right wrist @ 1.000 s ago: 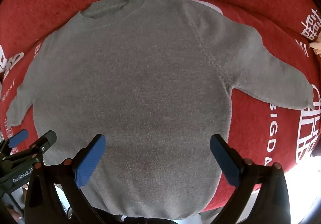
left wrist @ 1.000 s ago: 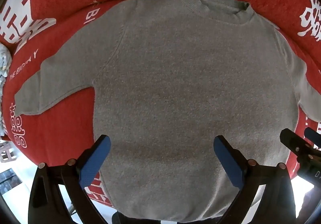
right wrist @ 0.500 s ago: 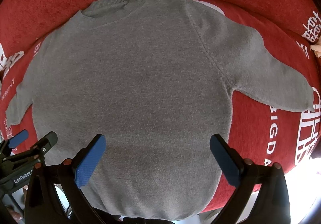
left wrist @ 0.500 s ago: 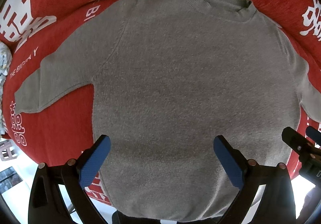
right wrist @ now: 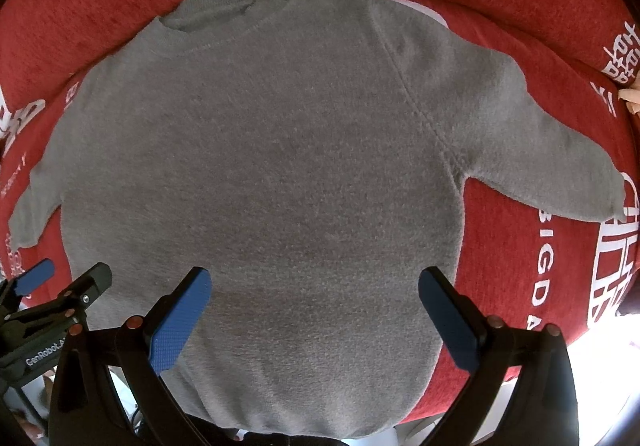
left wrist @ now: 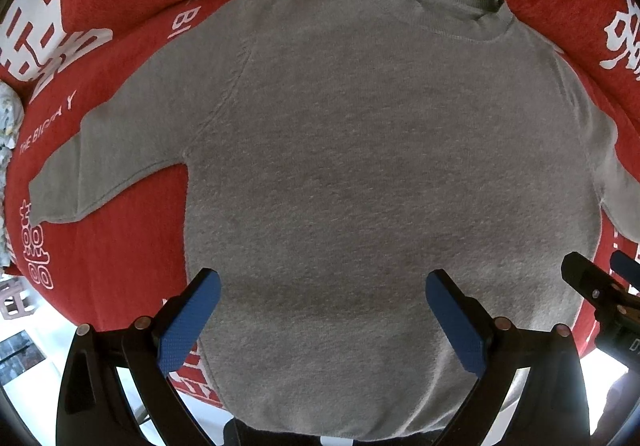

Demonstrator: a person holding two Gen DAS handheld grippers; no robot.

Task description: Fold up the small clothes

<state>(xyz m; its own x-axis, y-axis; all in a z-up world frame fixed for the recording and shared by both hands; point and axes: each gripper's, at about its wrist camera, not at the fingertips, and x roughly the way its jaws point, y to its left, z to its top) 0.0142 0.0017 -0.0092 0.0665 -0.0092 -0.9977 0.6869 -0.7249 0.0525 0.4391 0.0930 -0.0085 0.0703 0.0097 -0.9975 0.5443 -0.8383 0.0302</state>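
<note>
A small grey sweater (left wrist: 380,166) lies flat and face up on a red cloth, collar (left wrist: 452,2) at the far side, both sleeves spread out to the sides. It also shows in the right wrist view (right wrist: 280,174). My left gripper (left wrist: 322,310) is open and empty, hovering above the sweater's lower hem area. My right gripper (right wrist: 314,308) is open and empty, likewise above the lower part of the body. The right gripper shows at the right edge of the left wrist view (left wrist: 600,290); the left gripper shows at the left edge of the right wrist view (right wrist: 60,294).
The red cloth (left wrist: 120,270) with white lettering covers the surface under the sweater. Its near edge drops off to a bright floor (left wrist: 24,358). A pale patterned object (left wrist: 8,114) sits at the far left edge.
Both grippers have shifted slightly, the sweater sitting a little lower in the views. Jaws stay open; the sweater has not moved on the cloth.
</note>
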